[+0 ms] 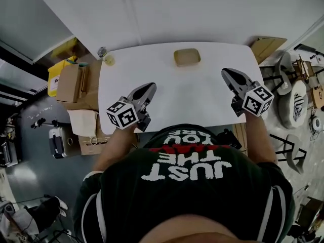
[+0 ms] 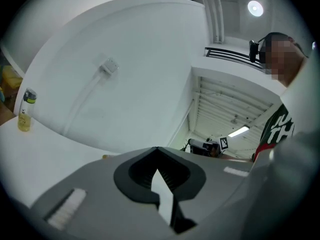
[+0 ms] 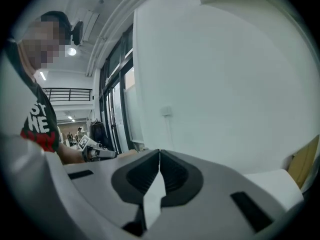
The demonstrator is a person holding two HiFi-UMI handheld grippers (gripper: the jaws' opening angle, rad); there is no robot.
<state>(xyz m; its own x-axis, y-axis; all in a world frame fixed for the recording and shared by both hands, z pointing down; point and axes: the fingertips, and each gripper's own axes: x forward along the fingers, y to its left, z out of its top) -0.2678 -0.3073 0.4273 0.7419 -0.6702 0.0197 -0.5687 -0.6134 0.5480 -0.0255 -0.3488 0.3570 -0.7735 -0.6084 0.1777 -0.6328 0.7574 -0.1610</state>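
Observation:
My left gripper [image 1: 150, 87] hovers over the near left part of the white table [image 1: 172, 92], shut, with nothing between its jaws [image 2: 157, 149]. My right gripper [image 1: 227, 73] is over the table's right side, also shut and empty [image 3: 159, 151]. Both point up and away from me toward a white wall. A shallow tan dish [image 1: 187, 57] sits at the table's far middle, apart from both grippers. A small bottle [image 1: 105, 55] with yellowish liquid [image 2: 25, 112] stands at the far left corner.
Cardboard boxes [image 1: 71, 82] and a yellow container [image 1: 58, 70] are stacked left of the table, with a grey case [image 1: 58, 142] on the floor. Chairs [image 1: 296, 103] and a cardboard sheet [image 1: 266, 47] stand to the right. A white wall [image 1: 167, 9] runs behind the table.

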